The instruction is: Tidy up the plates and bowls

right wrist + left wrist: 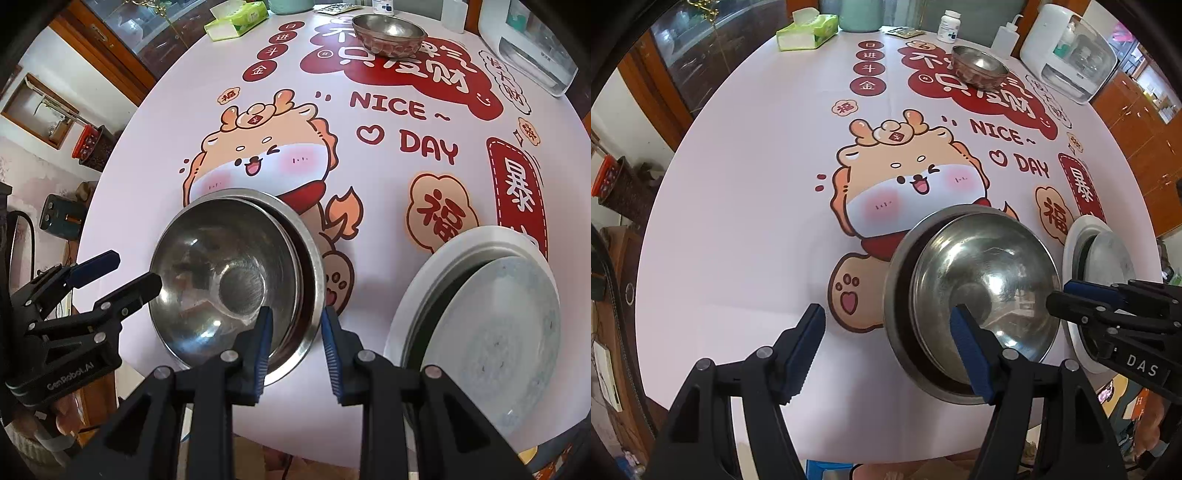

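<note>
Clearly the stacking is partly done, and the next move turns on the lone steel bowl (979, 68) at the far end of the table (738, 221), straight ahead of both grippers and well apart from them, with the printed tablecloth between.

Going left to right: the left gripper (890, 350) points steeply down with its jaws wide apart and nothing pressed between them. Its outer finger stands over bare cloth, and its inner finger (967, 350) hangs over the nested bowls (979, 288), inside the top bowl's rim. From the right wrist view the same gripper (122, 273) sits at the stack's left edge, holding nothing.

Next comes the stack itself: two steel bowls, the smaller nested inside the larger and shifted off-centre.

Then the right gripper (295, 347), jaws only partly open, straddles the right-hand rims of the stack. One pad is over the inner bowl's wall and the other is outside the outer rim. The pads do not appear to press on the metal, so I judge it released.

Furthest right lie the plates (480, 332), two of them, a smaller speckled one resting on a larger white one, just beside the bowl stack.

Count: three bowls, two plates. The far bowl lies closer to the right gripper's side, so that hand looks better placed to fetch it.
</note>
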### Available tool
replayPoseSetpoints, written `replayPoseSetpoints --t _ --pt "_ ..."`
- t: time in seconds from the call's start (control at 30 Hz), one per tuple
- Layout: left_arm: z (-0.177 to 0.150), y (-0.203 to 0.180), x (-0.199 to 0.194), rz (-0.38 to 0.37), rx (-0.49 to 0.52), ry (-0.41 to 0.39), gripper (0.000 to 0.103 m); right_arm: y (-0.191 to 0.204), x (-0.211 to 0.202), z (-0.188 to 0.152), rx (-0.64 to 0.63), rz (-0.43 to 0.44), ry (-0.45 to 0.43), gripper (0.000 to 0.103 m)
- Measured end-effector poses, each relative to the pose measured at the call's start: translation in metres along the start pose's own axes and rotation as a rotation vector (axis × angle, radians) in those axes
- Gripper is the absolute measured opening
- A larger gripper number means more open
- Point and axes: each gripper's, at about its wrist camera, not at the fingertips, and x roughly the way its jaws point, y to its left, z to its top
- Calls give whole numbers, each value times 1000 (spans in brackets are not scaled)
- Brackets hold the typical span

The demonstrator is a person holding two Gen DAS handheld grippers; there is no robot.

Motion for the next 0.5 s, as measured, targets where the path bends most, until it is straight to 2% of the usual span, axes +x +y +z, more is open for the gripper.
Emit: replayPoseSetpoints --t 0.23,0.5 --pt "-4 -6 -9 3 -2 -16 69 3 -11 -7 -16 13 -18 27" --pt "-8 -27 -39 15 -12 -65 73 -6 -46 -23 -38 39 -83 27"
